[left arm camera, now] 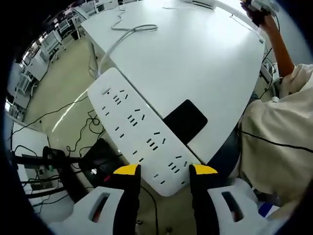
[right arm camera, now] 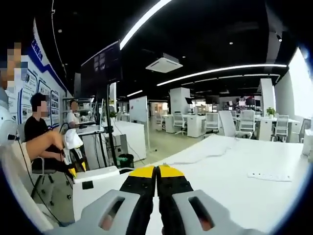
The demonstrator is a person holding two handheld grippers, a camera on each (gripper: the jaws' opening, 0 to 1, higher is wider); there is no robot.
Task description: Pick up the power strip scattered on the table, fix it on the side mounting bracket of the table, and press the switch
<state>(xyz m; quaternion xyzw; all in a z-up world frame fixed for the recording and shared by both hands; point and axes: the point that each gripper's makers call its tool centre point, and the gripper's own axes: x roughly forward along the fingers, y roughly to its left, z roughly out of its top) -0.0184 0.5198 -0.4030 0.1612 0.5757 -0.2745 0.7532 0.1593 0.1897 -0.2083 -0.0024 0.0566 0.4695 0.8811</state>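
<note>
Left gripper view: left gripper [left arm camera: 161, 170] clamps the strip's [left arm camera: 139, 129] near end, holding it along the table [left arm camera: 205, 54] edge by a black pad [left arm camera: 186, 120]; mounting seems underway, seating it next. Right gripper [right arm camera: 157, 170] is closed, empty, above the table.

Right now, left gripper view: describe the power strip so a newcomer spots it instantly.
Start at the white table and go to its near edge, beside a black pad. The power strip lies there between the left tongs: a long white bar with rows of socket slots.
</note>
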